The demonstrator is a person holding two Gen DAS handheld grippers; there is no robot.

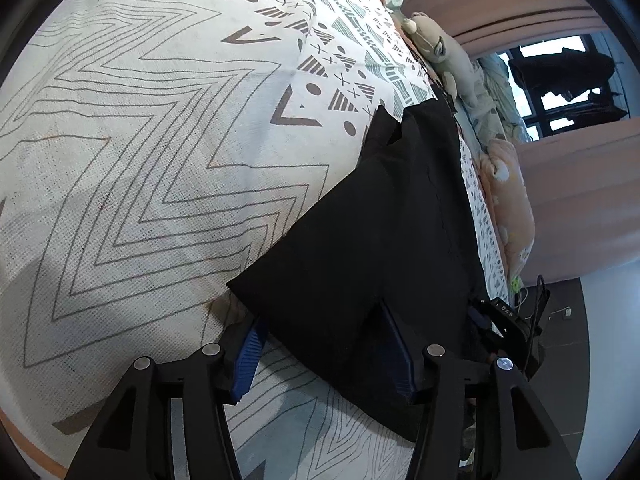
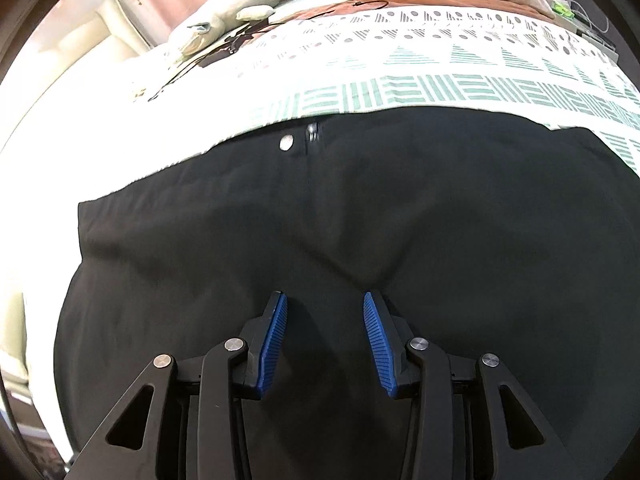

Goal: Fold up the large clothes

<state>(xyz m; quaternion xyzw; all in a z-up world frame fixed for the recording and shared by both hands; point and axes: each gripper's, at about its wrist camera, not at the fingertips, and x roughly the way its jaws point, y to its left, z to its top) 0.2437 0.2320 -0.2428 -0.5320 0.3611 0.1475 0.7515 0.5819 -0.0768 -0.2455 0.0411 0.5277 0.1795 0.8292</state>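
Black woven trousers [image 2: 360,240] lie flat on patterned bedspread [image 1: 140,140], ready for folding. Left gripper [image 1: 320,344] spread around hem corner, lower centre; right gripper [image 2: 325,340] spread, hovering over seat.

The black garment [image 2: 320,240] runs out of the right wrist view at the bottom and hides the bed [image 2: 440,92] beneath it, while in the left wrist view its folded corner [image 1: 360,240] covers the tip of the left gripper's [image 1: 324,344] left blue finger [image 1: 250,354].
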